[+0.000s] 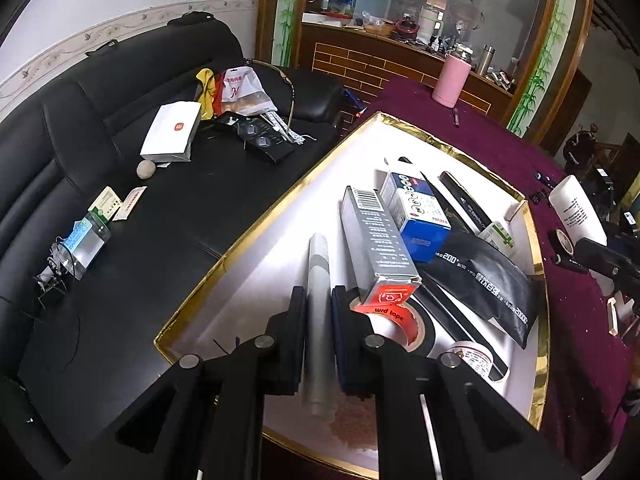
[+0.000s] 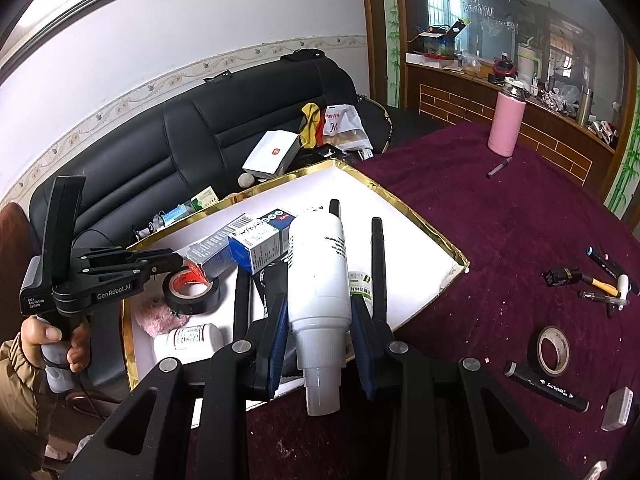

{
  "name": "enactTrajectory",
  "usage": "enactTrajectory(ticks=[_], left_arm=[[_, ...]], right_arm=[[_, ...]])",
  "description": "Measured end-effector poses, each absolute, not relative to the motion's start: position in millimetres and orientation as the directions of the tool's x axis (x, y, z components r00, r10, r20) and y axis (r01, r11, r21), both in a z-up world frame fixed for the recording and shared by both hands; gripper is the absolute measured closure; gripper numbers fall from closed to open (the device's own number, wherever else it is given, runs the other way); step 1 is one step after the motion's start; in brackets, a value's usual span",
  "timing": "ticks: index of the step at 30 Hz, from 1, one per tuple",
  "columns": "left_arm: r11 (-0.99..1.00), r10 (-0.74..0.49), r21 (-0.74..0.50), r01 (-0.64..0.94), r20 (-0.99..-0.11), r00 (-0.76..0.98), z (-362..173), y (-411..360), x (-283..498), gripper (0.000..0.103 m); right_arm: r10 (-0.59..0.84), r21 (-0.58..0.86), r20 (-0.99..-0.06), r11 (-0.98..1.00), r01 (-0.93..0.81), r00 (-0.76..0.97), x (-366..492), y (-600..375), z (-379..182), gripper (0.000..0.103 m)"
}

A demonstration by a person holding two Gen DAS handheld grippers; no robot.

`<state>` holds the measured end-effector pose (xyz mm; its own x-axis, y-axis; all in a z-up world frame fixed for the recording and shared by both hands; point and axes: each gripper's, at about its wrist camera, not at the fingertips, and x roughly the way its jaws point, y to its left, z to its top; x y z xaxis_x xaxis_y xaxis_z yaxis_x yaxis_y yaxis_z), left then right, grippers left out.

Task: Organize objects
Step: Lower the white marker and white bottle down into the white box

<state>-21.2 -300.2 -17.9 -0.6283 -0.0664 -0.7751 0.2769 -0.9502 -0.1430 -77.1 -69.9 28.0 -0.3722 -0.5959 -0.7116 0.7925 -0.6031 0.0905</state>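
Left gripper [image 1: 318, 312] clamps a grey marker [image 1: 319, 320], long axis toward 12 o'clock over the gold-rimmed tray [image 1: 256, 220]. Right gripper [image 2: 320, 308] grasps a white bottle [image 2: 320, 280], base toward 12 o'clock.

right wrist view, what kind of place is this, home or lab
Most likely a lived-in home sitting room: a black leather sofa strewn with odds and ends, a table under a purple cloth, and a wood-framed partition ledge crowded with household clutter.
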Motion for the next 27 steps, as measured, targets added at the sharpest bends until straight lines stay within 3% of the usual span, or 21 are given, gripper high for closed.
enactTrajectory(ticks=[12,27], left_arm=[[-0.95,-0.082,-0.131,0.283,-0.771,-0.631,-13.7,-299.6,-22.6,0.091],[-0.952,-0.09,-0.118,0.283,-0.775,-0.625,-19.0,-302.6,-28.6,0.091]], right_arm=[[-0.592,0.109,-0.714,-0.621,0.776,-0.374,-96.6,-65.4,28.9,0.07],[-0.516,0.093,-0.789,-0.636,0.766,-0.333,-148.4,-107.3,4.5,0.07]])
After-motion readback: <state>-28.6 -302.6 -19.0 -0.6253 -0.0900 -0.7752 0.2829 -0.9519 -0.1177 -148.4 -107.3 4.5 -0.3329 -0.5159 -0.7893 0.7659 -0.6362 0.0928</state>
